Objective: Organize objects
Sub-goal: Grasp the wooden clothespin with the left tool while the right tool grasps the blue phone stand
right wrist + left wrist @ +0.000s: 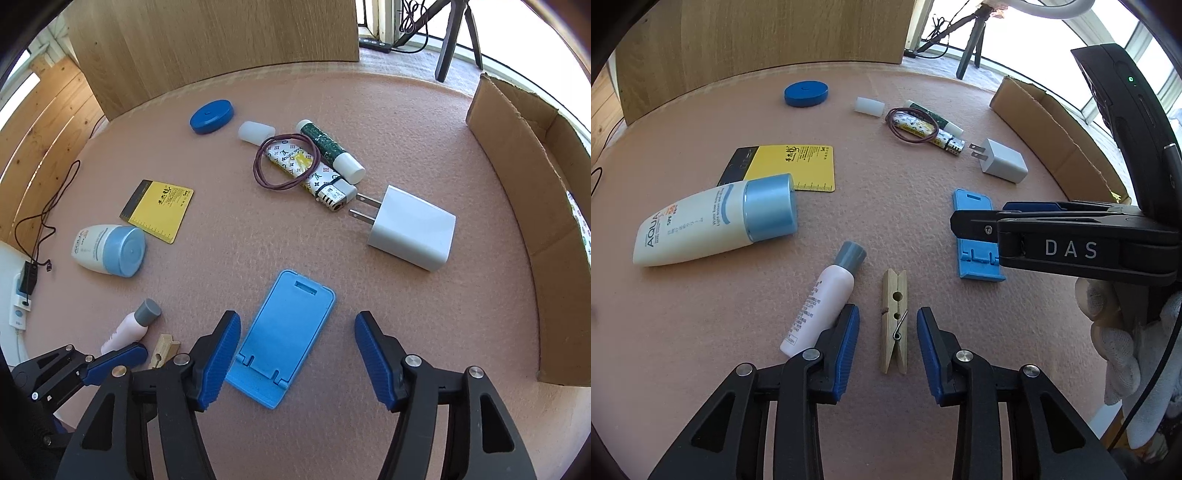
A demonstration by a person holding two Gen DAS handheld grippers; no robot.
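Left claw (888, 343) open, blue pads flanking a flat wooden clothespin (894, 321) without touching. Small pink bottle with grey cap (823, 302) against its left finger. Right claw (295, 354) open around the light-blue plastic phone stand (284, 332) on the pink tabletop (258, 236); white charger plug (410, 232) beyond.

Pink foam mat (369, 332). On it: blue phone stand (284, 332), white charger (413, 232), clothespin (894, 321), pink bottle (820, 306), sunscreen tube (713, 221), yellow card (159, 210), blue lid (211, 116), lighter (314, 177) w/ hair tie (258, 162), cardboard box (524, 192).
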